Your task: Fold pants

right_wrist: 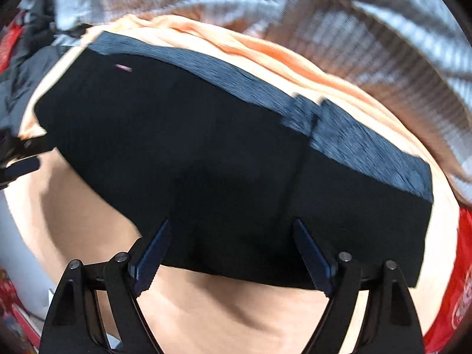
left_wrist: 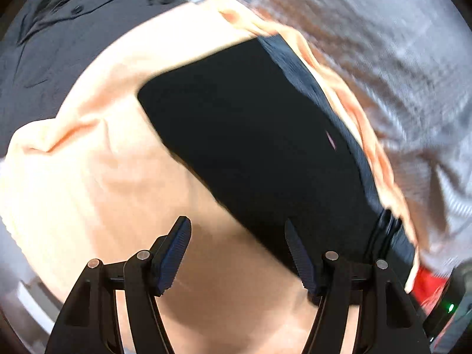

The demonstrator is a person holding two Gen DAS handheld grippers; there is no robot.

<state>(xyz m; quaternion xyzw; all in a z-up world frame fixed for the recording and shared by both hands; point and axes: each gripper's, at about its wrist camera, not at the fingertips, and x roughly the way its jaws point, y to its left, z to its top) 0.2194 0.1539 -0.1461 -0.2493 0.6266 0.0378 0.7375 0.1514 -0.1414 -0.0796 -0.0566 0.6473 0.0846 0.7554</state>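
The black pants (left_wrist: 253, 135) lie folded into a flat rectangle on a peach cloth (left_wrist: 97, 159), with a textured dark-blue waistband (left_wrist: 298, 67) along the far edge. My left gripper (left_wrist: 236, 230) is open and empty, just above the near edge of the pants. In the right wrist view the same pants (right_wrist: 206, 153) fill the middle, waistband (right_wrist: 362, 144) at the far right. My right gripper (right_wrist: 231, 230) is open and empty over the pants' near edge. The left gripper's tip (right_wrist: 20, 165) shows at the left edge there.
A grey striped fabric (left_wrist: 368, 35) lies beyond the peach cloth (right_wrist: 295, 309). A dark grey garment (left_wrist: 59, 35) lies at the far left. Red items (right_wrist: 454, 289) sit at the right edge, and more red (left_wrist: 427, 286) beside the left gripper.
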